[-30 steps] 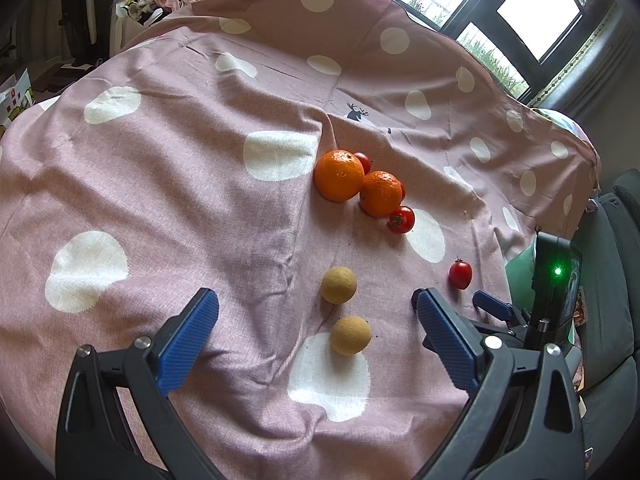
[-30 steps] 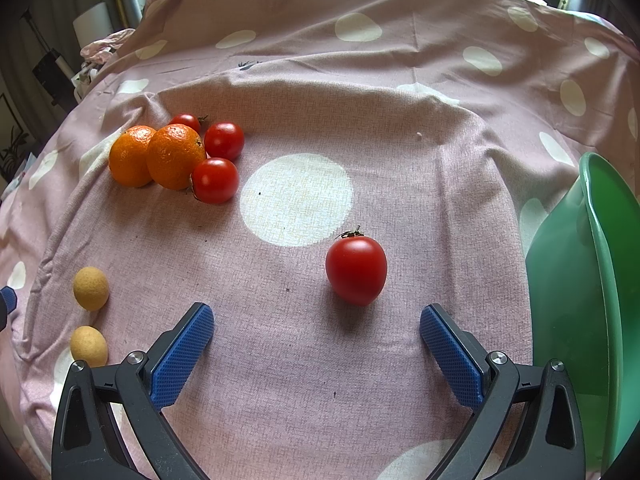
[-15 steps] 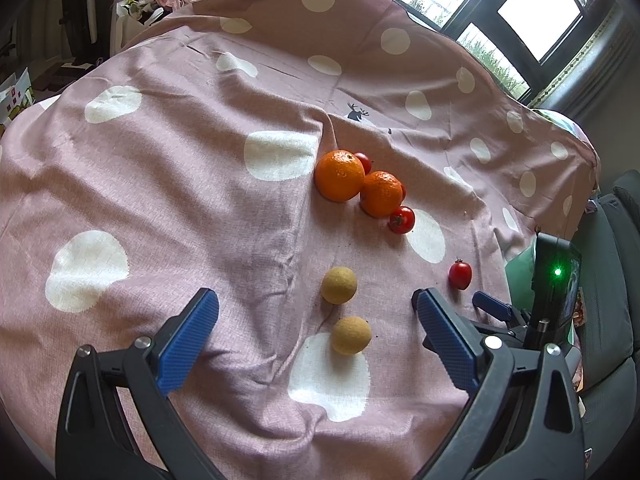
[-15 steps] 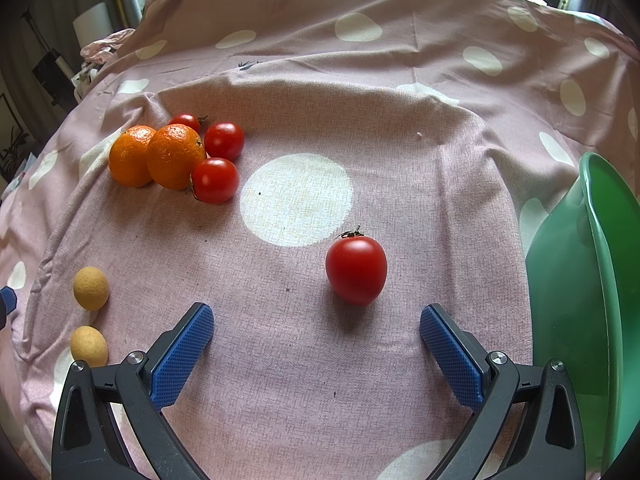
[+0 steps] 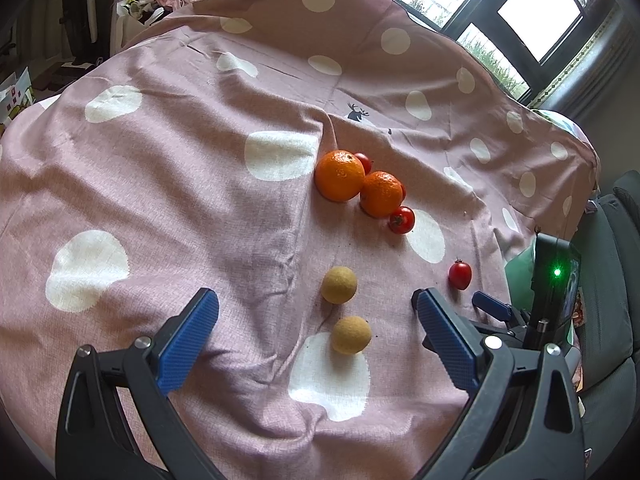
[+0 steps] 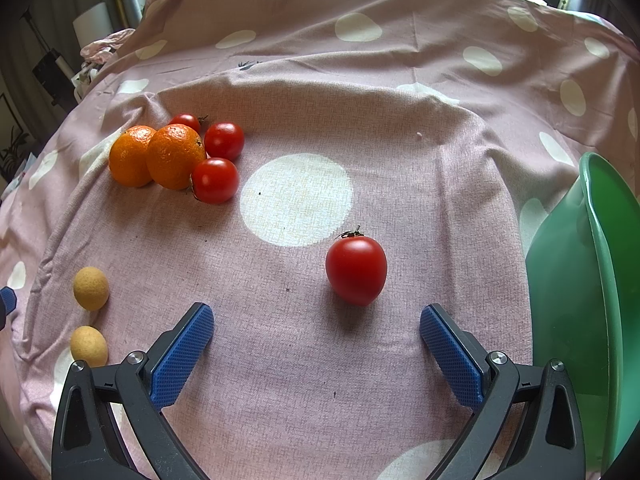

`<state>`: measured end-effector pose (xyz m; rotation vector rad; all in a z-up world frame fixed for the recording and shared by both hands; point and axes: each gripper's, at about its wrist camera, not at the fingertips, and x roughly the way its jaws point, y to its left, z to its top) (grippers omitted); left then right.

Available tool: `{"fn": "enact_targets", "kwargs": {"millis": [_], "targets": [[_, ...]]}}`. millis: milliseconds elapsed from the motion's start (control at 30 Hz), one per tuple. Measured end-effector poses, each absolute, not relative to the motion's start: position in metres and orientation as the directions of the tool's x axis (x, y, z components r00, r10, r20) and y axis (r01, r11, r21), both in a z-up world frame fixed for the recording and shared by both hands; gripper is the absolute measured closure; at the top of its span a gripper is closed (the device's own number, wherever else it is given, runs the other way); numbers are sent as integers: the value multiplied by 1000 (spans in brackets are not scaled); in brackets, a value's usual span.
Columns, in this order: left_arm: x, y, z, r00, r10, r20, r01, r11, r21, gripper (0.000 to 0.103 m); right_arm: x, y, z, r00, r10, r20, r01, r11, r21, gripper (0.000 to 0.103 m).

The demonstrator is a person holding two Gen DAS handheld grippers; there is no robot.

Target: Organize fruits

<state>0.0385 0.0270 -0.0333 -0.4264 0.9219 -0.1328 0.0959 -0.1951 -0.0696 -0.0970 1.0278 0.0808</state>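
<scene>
Fruit lies on a pink dotted cloth (image 5: 160, 184). Two oranges (image 5: 340, 175) (image 6: 175, 157) touch each other, with small red tomatoes (image 6: 215, 180) beside them. Two tan round fruits (image 5: 339, 285) (image 5: 351, 334) lie just ahead of my left gripper (image 5: 316, 312), which is open and empty. A lone red tomato (image 6: 356, 270) lies just ahead of my right gripper (image 6: 316, 322), open and empty; that tomato also shows in the left wrist view (image 5: 460, 275). A green bowl (image 6: 600, 280) stands at the right.
My right gripper's blue fingertip (image 5: 490, 305) and its body with a green light show at the right of the left wrist view. Windows, a lamp (image 6: 94, 20) and clutter lie beyond the far edge. A grey seat (image 5: 616, 280) is at the right.
</scene>
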Motion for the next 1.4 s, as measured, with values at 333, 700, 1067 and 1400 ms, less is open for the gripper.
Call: {"fn": "enact_targets", "kwargs": {"millis": [333,700,1067,1400], "targets": [[39,29,-34,604,-292,-742,-70,907,-414,3,96,-195,-70,514,21,-857,-113,993,-43,1],[38,30,-33,604,-296,-740,-64,908,-415,3,97,-195,-70,515,22,-857,-113,993,-43,1],[37,29,-32,604,-291,-742,-63,911,-408,3,98,-195,-70,514,22,-857,-113,993,-43,1],[38,26,-33,603,-272,-750,-67,920,-387,3,98,-195,-70,514,22,-857,-113,993,-43,1]]}}
